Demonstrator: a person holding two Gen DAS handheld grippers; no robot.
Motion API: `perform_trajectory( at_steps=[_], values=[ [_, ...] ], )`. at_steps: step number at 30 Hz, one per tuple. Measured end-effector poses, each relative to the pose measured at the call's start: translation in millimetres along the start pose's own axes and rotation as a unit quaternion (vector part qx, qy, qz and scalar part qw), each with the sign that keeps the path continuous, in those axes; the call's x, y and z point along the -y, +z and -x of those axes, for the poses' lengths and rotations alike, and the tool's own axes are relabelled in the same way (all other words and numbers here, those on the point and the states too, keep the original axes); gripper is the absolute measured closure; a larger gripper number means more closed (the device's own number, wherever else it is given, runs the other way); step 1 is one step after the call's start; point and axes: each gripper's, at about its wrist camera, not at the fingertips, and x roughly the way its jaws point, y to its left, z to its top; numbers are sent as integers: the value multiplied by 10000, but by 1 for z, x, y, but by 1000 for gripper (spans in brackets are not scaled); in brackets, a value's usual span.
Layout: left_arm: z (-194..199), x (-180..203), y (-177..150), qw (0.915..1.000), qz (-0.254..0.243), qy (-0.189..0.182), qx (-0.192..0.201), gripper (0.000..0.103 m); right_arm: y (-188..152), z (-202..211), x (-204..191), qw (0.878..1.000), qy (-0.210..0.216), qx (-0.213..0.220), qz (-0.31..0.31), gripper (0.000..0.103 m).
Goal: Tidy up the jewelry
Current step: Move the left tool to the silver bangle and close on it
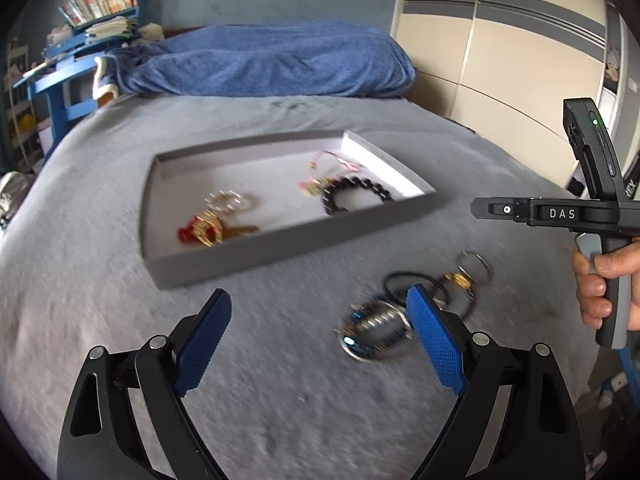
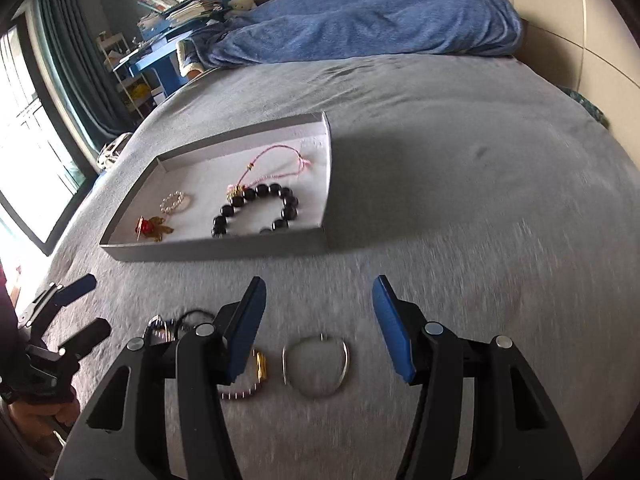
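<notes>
Currently both grippers are hovering over the grey bedspread (image 2: 460, 200), each spread wide and pinching nothing. The left gripper (image 1: 320, 344) is pointing just beside a tangle of bangles and cords (image 1: 400, 316), and the right gripper (image 2: 320, 328) is looking down on a silver bangle (image 2: 316, 368) between its jaws, with a beaded bracelet with a gold clasp (image 2: 252, 380) just beside it.

The grey tray (image 2: 224, 245) is already holding a black bead bracelet (image 2: 256, 210), a pink cord (image 2: 276, 164), a pearl ring (image 2: 174, 202) and a red-and-gold charm (image 2: 150, 228).

Judged risks: the thin bangle is likely slipping from the pads on soft fabric, and tangled pieces are probably lifting together. The right gripper's housing is showing "DAS" (image 1: 562, 213).
</notes>
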Motion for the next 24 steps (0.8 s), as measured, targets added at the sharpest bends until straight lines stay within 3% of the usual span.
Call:
perform_trajectory(
  at_steps=[6,19,22,24],
  values=[
    [-10,16,-6,9994,-214,-137,-227,14,-27,11,4,9998,-48,137,-134,47],
    [-44,25,-10,9947,-471,-79,-908,16,-61,25,11,9994,-78,275,-218,46],
    [-49,25,-10,9937,-486,-49,-1006,33,-64,23,12,9994,-70,248,-249,46],
    [-46,26,-11,9938,-522,-155,-970,51,-66,23,11,9994,-68,248,-242,46]
  ],
)
